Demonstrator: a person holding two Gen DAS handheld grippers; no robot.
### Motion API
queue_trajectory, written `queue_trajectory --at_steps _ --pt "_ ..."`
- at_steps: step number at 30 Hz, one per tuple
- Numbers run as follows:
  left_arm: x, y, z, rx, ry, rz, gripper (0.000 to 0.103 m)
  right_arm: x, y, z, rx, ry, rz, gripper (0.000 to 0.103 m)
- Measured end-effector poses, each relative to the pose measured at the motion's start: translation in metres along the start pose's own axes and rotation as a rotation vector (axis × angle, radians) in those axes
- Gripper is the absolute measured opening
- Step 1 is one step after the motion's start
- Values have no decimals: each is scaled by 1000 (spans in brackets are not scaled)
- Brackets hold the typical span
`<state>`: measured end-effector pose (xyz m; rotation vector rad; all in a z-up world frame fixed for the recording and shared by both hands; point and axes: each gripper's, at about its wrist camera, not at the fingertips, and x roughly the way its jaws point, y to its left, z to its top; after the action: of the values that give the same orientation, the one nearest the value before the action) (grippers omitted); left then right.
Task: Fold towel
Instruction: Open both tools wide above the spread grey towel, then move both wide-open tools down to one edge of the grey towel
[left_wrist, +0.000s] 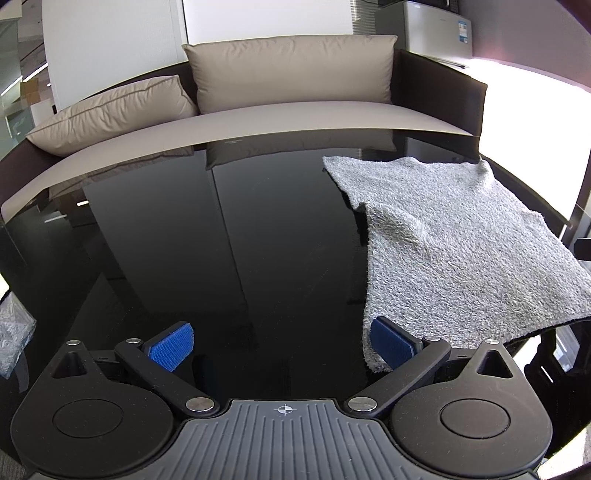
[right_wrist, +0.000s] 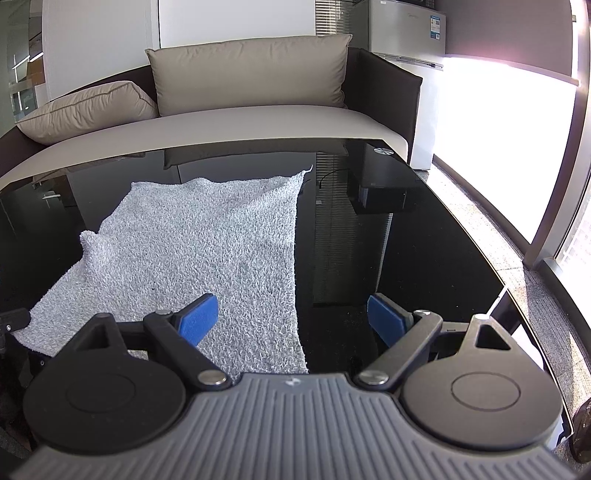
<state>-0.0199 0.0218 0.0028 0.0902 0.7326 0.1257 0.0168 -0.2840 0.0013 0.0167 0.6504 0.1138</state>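
A grey fluffy towel (left_wrist: 454, 243) lies spread on the glossy black table (left_wrist: 221, 240), with its left edge folded over into a ridge. In the left wrist view it fills the right side. My left gripper (left_wrist: 282, 343) is open and empty, with the towel's near left corner beside its right pad (left_wrist: 391, 345). In the right wrist view the towel (right_wrist: 207, 243) lies to the left. My right gripper (right_wrist: 291, 321) is open and empty over the towel's near right corner, its left pad (right_wrist: 197, 319) above the cloth.
A beige sofa (left_wrist: 295, 107) with two cushions (right_wrist: 251, 70) stands behind the table's far edge. A bright window (right_wrist: 498, 122) and carpeted floor lie to the right. A dark box reflects in the tabletop (right_wrist: 391, 192). A crumpled clear bag (left_wrist: 13, 332) lies at the left.
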Motion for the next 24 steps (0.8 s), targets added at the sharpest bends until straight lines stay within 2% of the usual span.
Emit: queue_trajectory --at_steps 17,24 --pt "-14 1 -9 -25 2 15 100 7 13 -13 -107 72 -19 90" --pt "-14 3 -10 -36 4 11 100 9 10 -16 -97 85 -22 92"
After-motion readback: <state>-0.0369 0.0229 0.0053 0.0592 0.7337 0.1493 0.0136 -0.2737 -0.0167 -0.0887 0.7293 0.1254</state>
